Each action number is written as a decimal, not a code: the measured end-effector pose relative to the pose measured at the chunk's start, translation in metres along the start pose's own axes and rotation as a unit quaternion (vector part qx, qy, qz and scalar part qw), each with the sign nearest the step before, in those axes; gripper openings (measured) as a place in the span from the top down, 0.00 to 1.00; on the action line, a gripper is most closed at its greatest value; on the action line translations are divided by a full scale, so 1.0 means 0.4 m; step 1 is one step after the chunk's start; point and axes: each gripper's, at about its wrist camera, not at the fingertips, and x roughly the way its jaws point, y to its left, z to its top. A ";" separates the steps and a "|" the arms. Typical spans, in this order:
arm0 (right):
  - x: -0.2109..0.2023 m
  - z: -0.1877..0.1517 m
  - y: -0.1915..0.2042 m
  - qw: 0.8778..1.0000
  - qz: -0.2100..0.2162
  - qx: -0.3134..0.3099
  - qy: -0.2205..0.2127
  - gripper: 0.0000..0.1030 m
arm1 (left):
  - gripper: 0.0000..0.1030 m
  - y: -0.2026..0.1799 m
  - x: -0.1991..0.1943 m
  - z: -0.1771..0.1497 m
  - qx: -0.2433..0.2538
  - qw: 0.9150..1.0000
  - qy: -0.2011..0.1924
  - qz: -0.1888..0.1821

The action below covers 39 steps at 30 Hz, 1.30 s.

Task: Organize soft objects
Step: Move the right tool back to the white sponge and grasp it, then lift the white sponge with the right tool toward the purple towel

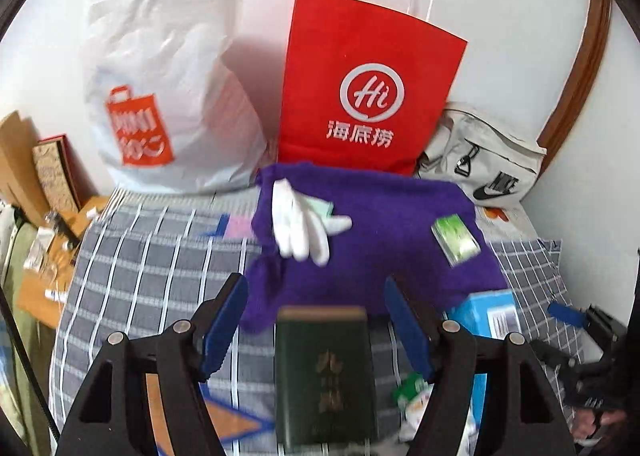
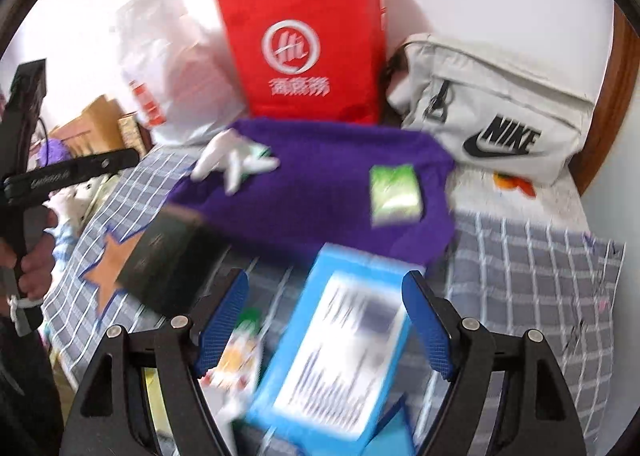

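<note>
Left gripper (image 1: 314,320) and right gripper (image 2: 325,320): jaws spread wide, gripping nothing. Beyond them, white glove (image 1: 298,222) lies on purple cloth (image 1: 376,256), red bag (image 1: 368,88) farther back.

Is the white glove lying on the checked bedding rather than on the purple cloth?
No. In the left wrist view the white glove lies on top of the purple cloth, not on the checked bedding.
</note>
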 end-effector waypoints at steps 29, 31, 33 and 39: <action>0.103 -0.294 0.139 0.982 0.144 0.066 0.104 0.49 | 0.33 0.047 -0.049 -0.401 -0.024 0.997 0.065 -0.034; 0.085 -0.289 0.144 0.985 0.135 0.064 0.087 0.49 | 0.33 0.050 -0.046 -0.411 -0.023 0.997 0.071 -0.032; 0.057 -0.284 0.157 0.989 0.118 0.048 0.070 0.49 | 0.33 0.051 -0.048 -0.419 -0.022 0.997 0.075 -0.027; -0.033 -0.288 0.184 0.995 0.096 0.005 0.026 0.49 | 0.29 0.051 -0.063 -0.451 -0.017 0.996 0.083 -0.025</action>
